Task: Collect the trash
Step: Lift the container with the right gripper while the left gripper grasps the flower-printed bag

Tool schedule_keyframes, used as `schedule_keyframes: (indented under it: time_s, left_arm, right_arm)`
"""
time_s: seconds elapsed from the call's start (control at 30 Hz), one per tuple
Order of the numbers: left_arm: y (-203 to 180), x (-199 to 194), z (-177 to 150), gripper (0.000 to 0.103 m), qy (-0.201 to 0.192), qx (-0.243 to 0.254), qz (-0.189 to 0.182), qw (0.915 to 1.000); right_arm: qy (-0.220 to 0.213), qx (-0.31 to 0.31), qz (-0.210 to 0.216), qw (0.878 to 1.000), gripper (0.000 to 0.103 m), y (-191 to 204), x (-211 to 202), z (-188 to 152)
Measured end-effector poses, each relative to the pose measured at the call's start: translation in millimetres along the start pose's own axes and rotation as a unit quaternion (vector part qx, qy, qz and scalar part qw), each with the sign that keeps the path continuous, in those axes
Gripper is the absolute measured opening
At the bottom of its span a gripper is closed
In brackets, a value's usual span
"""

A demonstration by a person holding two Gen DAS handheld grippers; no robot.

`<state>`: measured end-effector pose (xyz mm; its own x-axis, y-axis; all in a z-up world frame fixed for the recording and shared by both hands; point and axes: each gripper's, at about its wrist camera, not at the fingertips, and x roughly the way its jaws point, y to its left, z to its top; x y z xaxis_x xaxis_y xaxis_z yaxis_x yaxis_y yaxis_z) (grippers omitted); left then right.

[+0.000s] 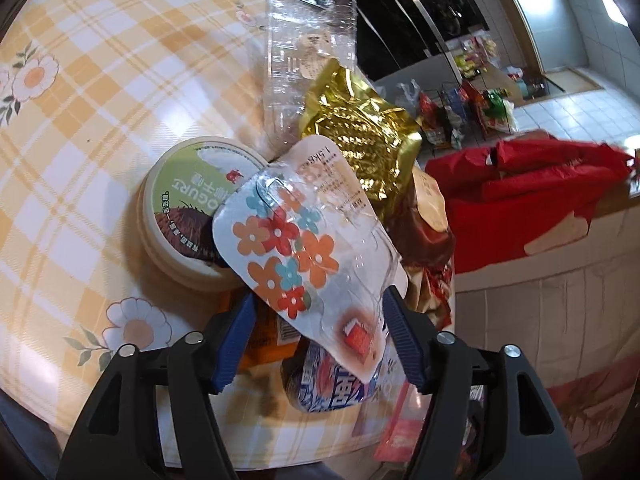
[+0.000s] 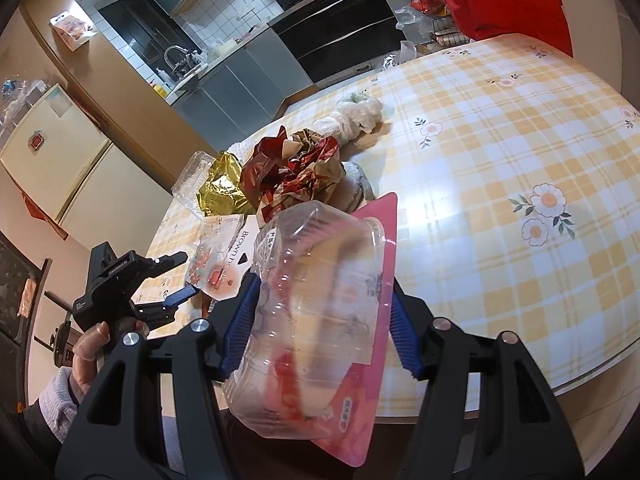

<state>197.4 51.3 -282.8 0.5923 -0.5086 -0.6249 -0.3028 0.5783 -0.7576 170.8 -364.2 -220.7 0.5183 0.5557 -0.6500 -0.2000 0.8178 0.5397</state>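
Observation:
A flower-printed blister pack [image 1: 296, 248] lies tilted on a trash pile, between the blue pads of my left gripper [image 1: 320, 336]. The right pad touches its edge and a thin gap shows at the left pad, so the jaws stand open. Under it are a yogurt tub [image 1: 180, 208], a blue-and-white bottle [image 1: 328, 388] and an orange packet [image 1: 264, 340]. My right gripper [image 2: 320, 328] is shut on a clear plastic box [image 2: 316, 280] with a flat pink pack [image 2: 376, 240] beneath it, held over the table's near edge. The left gripper [image 2: 190, 274] shows at the left, beside the pile.
A gold foil bag [image 1: 360, 136], a clear clamshell [image 1: 308, 40] and crumpled red-brown wrappers [image 2: 300, 168] lie in the pile. A knotted white plastic bag [image 2: 352, 120] sits behind it. The yellow-checked tablecloth [image 2: 500, 140] spreads to the right. Red fabric [image 1: 540, 200] hangs beyond the table edge.

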Motion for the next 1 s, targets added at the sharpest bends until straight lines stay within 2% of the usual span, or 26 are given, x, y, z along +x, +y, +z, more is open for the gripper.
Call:
schedule_keyframes:
  time_s: [0.03,0.1,0.23,0.47,0.6,0.63,0.77,1.0]
  left_arm:
    - [0.3,0.5,0.9,0.073,-0.004,-0.007,0.003,1.0000]
    - [-0.9,2.3,1.5,0.076,-0.010,-0.011,0.011,0.9998]
    - [-7.5,9.1,1.1,0.076,-0.019,-0.009,0.035,0.9991]
    - [-15.9,22.7,4.2,0.073,-0.035,-0.058,0.043,0.9968]
    - [-14.6,30.6,2.4,0.040,-0.029,-0.062,0.065,0.9955]
    - [-13.8,27.7,0.0,0.037,-0.033,-0.061,0.062,0.9956]
    - [-15.9,12.4,-6.1,0.031,-0.048,-0.043,0.049,0.9967]
    - [-45.5,-16.1,-7.2,0.026,-0.076,0.035,0.030,0.9961]
  right_arm:
    - [0.001,-0.001,-0.001,1.000,0.061,-0.3,0.2,0.3]
    - [0.002,-0.003,-0.003,1.000,0.061,-0.7,1.0,0.5]
    - [0.002,0.000,-0.002,1.000,0.061,-1.4,1.9,0.8]
    - [0.005,0.001,-0.003,1.000,0.061,-5.2,3.8,0.0]
    - [0.003,0.003,-0.002,1.000,0.061,-7.0,2.3,-0.7]
    - [0.003,0.003,-0.001,1.000,0.061,-7.2,1.8,-0.7]
    - [-0.001,0.001,0.000,1.000,0.061,-6.6,-0.8,0.1]
    - [-0.010,0.000,0.001,1.000,0.061,-1.7,-5.3,-0.2]
